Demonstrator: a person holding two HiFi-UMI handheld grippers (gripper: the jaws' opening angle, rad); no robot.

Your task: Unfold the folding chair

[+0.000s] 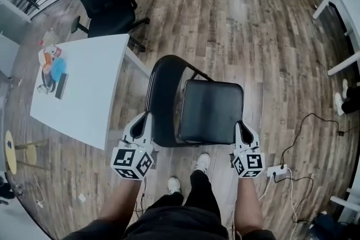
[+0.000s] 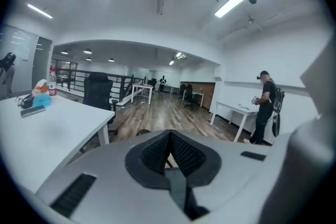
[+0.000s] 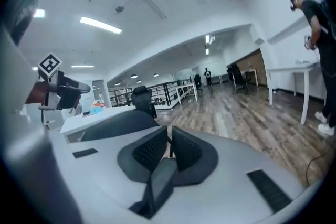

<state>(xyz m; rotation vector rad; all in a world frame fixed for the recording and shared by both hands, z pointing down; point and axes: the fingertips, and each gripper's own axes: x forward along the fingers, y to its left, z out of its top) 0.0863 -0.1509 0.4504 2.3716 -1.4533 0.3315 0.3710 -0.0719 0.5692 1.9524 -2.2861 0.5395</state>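
Head view: folding chair between left hand-held gripper and right hand-held gripper.

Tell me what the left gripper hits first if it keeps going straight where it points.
Probably the folding chair, whose black back rim shows just beside the left gripper's tips; if it clears that, only wood floor ahead. Depth is unclear.

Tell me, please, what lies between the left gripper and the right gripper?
In the head view, the folding chair's black padded seat fills the stretch between the left gripper and the right gripper.
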